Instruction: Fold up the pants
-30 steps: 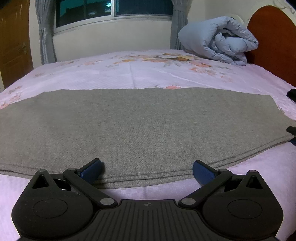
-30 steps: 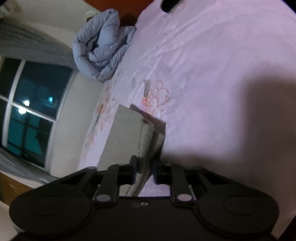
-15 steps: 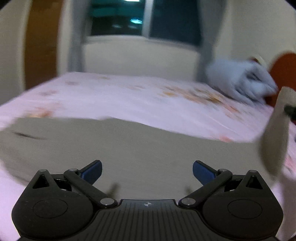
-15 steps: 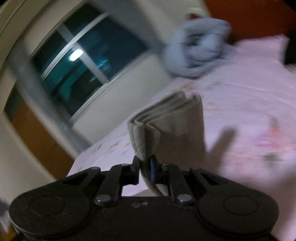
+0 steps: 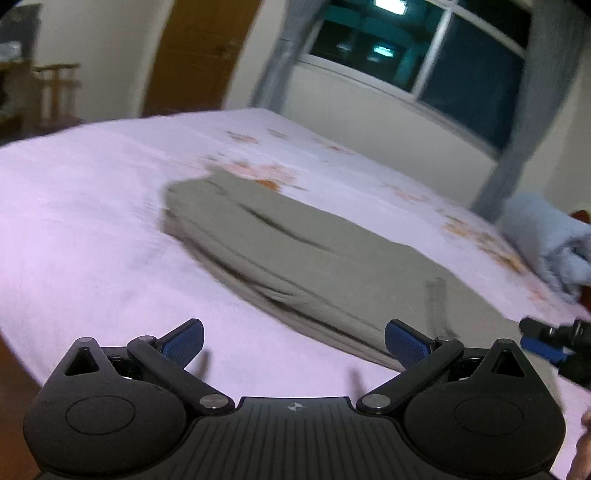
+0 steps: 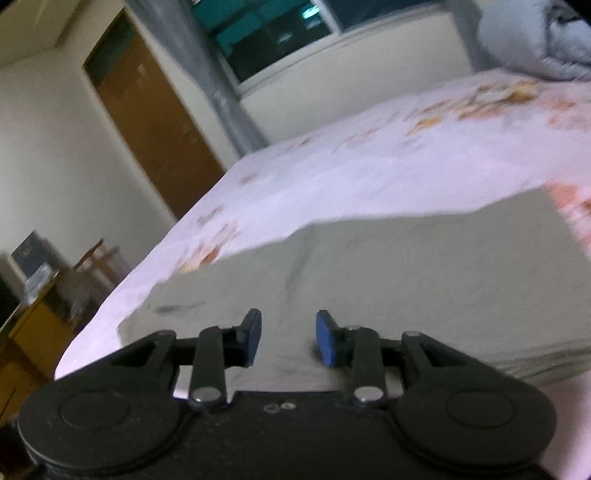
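Note:
The grey pants (image 5: 306, 254) lie folded over in layers on the pink flowered bed sheet (image 5: 85, 206). My left gripper (image 5: 293, 341) hovers wide open over the sheet just in front of the pants' near edge, with nothing between its blue pads. The right gripper (image 5: 546, 341) shows at the far right of the left wrist view, beside the fold. In the right wrist view the right gripper (image 6: 288, 338) is just above the pants (image 6: 424, 280); its jaws are opening and the cloth lies below them, not pinched.
A rolled pale blue duvet (image 5: 550, 240) lies at the head of the bed (image 6: 535, 33). A brown door (image 6: 151, 122), grey curtains and a dark window (image 5: 417, 48) stand beyond the bed. Wooden furniture (image 6: 40, 321) stands beside the bed's left edge.
The right gripper carried the pants' end up and across to the left, laid it over the rest and let go. My left gripper swung left and rolled, staying open.

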Tool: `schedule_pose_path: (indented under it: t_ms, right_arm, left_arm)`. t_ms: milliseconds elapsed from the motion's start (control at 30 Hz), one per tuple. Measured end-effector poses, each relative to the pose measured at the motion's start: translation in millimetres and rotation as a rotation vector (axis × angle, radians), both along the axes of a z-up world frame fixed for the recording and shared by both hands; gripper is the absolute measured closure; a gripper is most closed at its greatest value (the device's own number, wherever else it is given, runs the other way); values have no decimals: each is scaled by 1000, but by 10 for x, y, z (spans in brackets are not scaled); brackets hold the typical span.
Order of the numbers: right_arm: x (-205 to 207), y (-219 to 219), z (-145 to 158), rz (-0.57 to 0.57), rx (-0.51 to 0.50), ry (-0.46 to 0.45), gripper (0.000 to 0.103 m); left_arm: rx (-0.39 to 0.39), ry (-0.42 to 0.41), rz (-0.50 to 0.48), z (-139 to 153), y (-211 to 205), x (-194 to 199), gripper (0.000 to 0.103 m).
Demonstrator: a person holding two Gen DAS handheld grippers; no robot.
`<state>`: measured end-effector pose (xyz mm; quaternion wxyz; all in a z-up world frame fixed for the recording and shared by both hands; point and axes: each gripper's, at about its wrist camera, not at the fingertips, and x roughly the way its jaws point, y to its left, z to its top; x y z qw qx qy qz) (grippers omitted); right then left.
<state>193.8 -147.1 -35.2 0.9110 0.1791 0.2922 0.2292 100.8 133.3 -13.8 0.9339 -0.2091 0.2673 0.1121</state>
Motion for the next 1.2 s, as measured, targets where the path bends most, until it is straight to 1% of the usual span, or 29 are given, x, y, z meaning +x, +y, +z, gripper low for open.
schedule_pose_path:
  t_ms: [100, 167, 200, 233, 267, 300, 333, 400, 433, 500, 567, 600, 633, 667, 700, 733, 767, 800, 833, 900, 967, 1000, 1033, 1067, 1100, 1167, 1200]
  right_arm:
    - [-35, -474, 204, -90, -10, -38, 73]
    - [-83, -768, 261, -139, -10, -48, 69]
    - [-133, -886, 283, -168, -13, -54, 66]
    - [-188, -1001, 291, -191, -13, -59, 63]
    - [-252, -1098, 268, -209, -10, -62, 59]
    - [-326, -1202, 249, -226, -8, -63, 54]
    - [-402, -1291, 222, -238, -11, -63, 53]
    - [-410, -1380, 148, -249, -19, -61, 52]
    - [-460, -1456, 108, -255, -12, -59, 52]
    - [-412, -1551, 42, -271, 7, -48, 52]
    - [-414, -1622, -40, -290, 20, -34, 52]
    - [-408, -1653, -79, -298, 25, -28, 51]
    - [-402, -1687, -110, -303, 29, -21, 51]
    - [-414, -1726, -142, -307, 36, -13, 51]
    - [-418, -1760, -173, -316, 50, -6, 51]
    - [-413, -1792, -193, -329, 73, -1, 51]
    - [-401, -1849, -211, -340, 93, 2, 51]
    - [-396, -1900, -225, -356, 112, 6, 49]
    - [-389, -1942, -237, -368, 123, 11, 48]
    - [-378, -1992, -262, -375, 122, 26, 46]
    - [-370, -2016, -287, -352, 128, 40, 46]
    - [-366, -2026, -293, -345, 135, 44, 46]
    - [-356, -2040, -298, -329, 158, 49, 46]
    - [-334, -2052, -304, -301, 204, 60, 44]
    - [-302, -2050, -318, -274, 260, 77, 41]
    - [-226, -2038, -390, -219, 416, 132, 36]
    - [-187, -1998, -420, -197, 472, 155, 35]
  left_arm:
    - [-17, -39, -124, 24, -354, 185, 0]
    - [-17, -57, -195, 47, -585, 334, 0]
    - [-31, -64, -232, 50, -696, 439, 0]
    - [-52, -54, -268, 30, -803, 571, 0]
    - [-64, -39, -288, 27, -884, 657, 0]
    - [-75, -43, -303, 19, -963, 730, 4]
    - [-94, -45, -313, -8, -1022, 811, 7]
    - [-137, 10, -313, -117, -1083, 1001, 25]
    - [-157, 29, -309, -179, -1091, 1080, 27]
    - [-171, 55, -290, -261, -1106, 1189, 28]
    - [-223, 46, -279, -350, -1112, 1235, 28]
    - [-260, 45, -258, -397, -1090, 1287, 28]
    - [-282, 49, -238, -431, -1129, 1257, 28]
    - [-306, 47, -223, -471, -1141, 1264, 30]
    - [-333, 39, -213, -506, -1137, 1262, 55]
    - [-360, 51, -204, -544, -1128, 1302, 74]
    - [-403, 38, -201, -583, -1088, 1291, 87]
    - [-450, 3, -202, -601, -1052, 1254, 87]
    - [-465, -32, -206, -589, -1024, 1204, 87]
    - [-447, -54, -219, -581, -1008, 1122, 87]
    - [-419, 8, -221, -695, -1012, 1107, 87]
    - [-418, 45, -217, -799, -1011, 1116, 86]
    - [-435, 51, -213, -883, -986, 1104, 86]
    - [-454, 40, -205, -926, -977, 1088, 86]
    - [-456, 37, -198, -938, -996, 1080, 86]
    - [-435, 34, -193, -910, -1046, 1082, 86]
    - [-424, 35, -193, -896, -1062, 1092, 86]
